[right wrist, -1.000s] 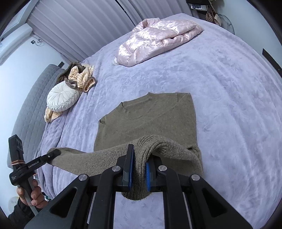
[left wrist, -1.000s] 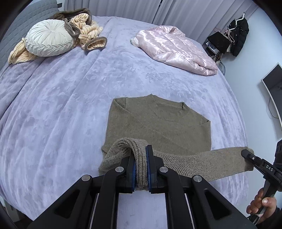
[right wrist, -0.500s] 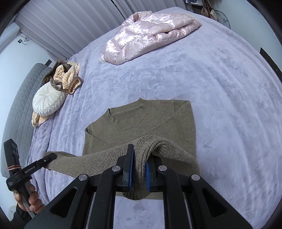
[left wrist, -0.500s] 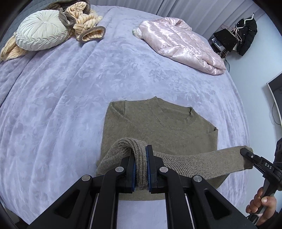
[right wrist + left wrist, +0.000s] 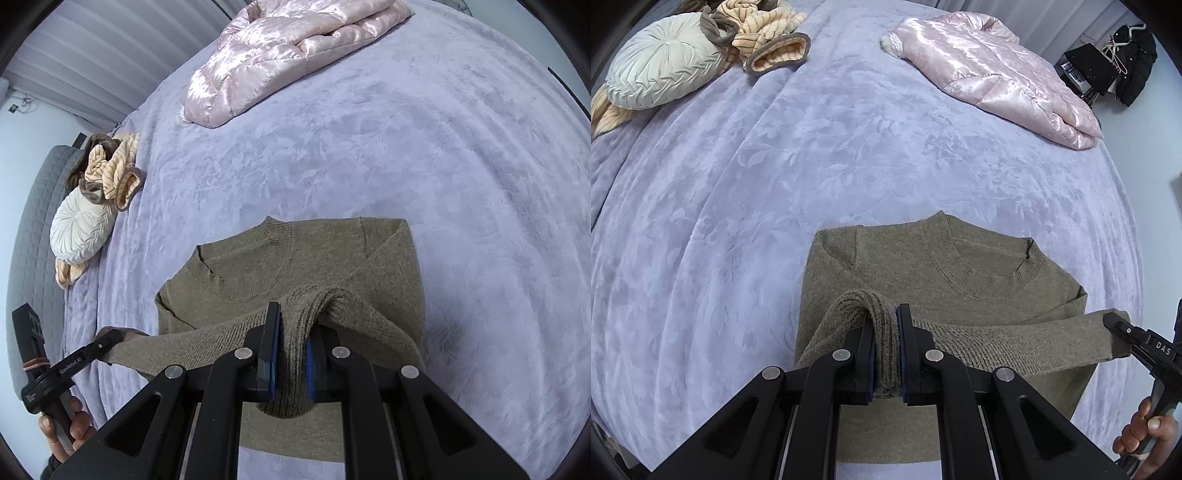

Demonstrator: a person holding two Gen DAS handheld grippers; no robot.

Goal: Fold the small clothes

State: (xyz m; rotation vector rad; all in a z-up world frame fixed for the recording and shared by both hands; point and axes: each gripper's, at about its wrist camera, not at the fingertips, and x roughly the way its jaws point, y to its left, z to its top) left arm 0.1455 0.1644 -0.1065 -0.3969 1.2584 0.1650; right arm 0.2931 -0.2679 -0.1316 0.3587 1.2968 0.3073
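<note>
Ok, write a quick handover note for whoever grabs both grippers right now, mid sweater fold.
Left gripper: shut on the olive sweater, pinching its ribbed hem.
Right gripper: shut on the same hem further along, so the edge hangs stretched between the two.
The sweater lies collar away from you on the lavender bedspread, sleeves already tucked in, hem lifted over the body.
Left to do: probably carry the hem toward the collar, lay it down, release both.
The pink jacket sits at the far side, out of the way.

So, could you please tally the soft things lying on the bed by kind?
Sweaters: 1, olive sweater
Jackets: 1, pink jacket
Cushions: 1, round cushion
Fleece garments: 1, striped fleece bundle
Total: 4
</note>
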